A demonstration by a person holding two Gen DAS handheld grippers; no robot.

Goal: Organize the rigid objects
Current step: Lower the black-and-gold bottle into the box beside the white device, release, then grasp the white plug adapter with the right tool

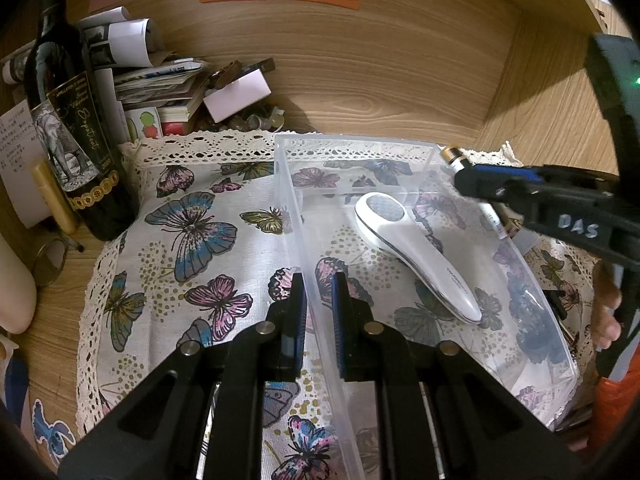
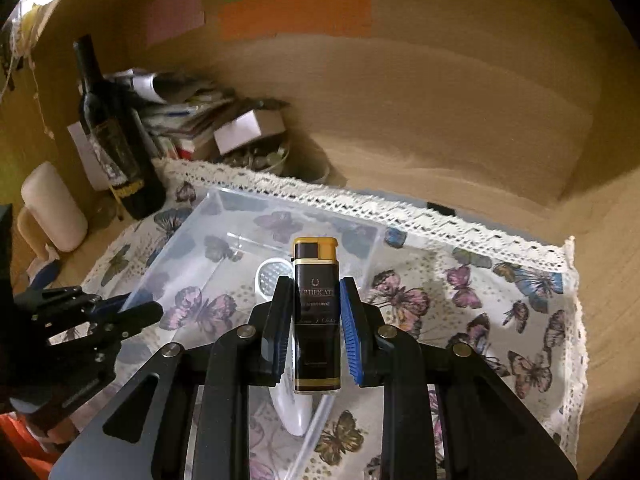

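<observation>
A clear plastic box [image 1: 288,184] stands on a butterfly-print cloth [image 1: 192,240]. A white handheld device [image 1: 416,252] lies inside it. My left gripper [image 1: 319,280] is shut on the box's left wall, one finger on each side. My right gripper [image 2: 316,292] is shut on a black lighter with a gold cap [image 2: 316,308] and holds it above the box [image 2: 188,240], over the white device [image 2: 272,276]. In the left wrist view the right gripper [image 1: 468,172] hangs over the box's far right corner with the lighter's gold tip [image 1: 452,154] sticking out.
A dark wine bottle [image 1: 68,132] stands at the left, with a pile of papers and small boxes [image 1: 168,80] behind it. Wooden walls enclose the back and right. A cream cylinder [image 2: 52,208] lies at the left. Glasses [image 1: 52,256] lie by the bottle.
</observation>
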